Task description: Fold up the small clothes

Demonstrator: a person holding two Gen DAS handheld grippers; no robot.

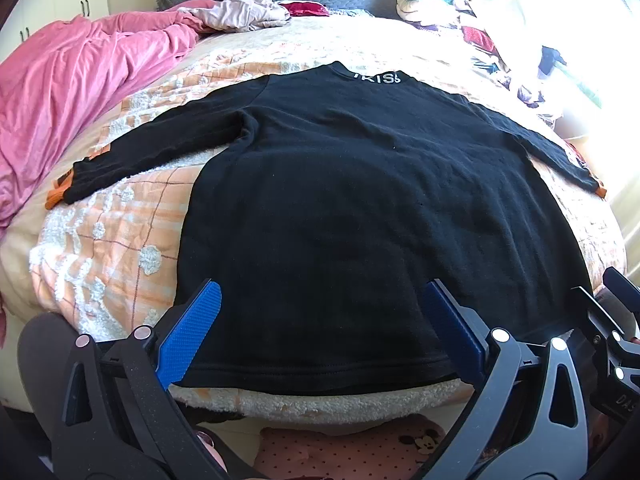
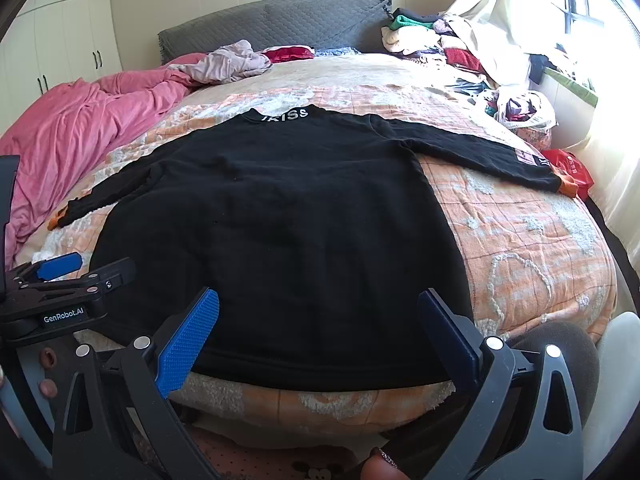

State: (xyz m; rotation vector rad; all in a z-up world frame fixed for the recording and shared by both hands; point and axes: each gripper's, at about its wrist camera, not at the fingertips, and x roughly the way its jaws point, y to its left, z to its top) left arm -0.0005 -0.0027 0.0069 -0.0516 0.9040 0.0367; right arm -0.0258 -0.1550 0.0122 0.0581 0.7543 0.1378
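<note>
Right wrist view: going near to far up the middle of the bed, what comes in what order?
Right tongs, open → black sweater hem, then its lettered collar → bare quilt → red cloth → grey headboard.

Left gripper [image 1: 320,328]: jaws spread wide, held low at the near hem of the black sweater [image 1: 352,208].
Right gripper [image 2: 316,332]: likewise spread, just beside it.

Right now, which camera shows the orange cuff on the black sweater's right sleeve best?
The right wrist view: the orange cuff lies unobstructed beside a red bag. In the left wrist view it is a glare-washed sliver at the bed's edge.
</note>
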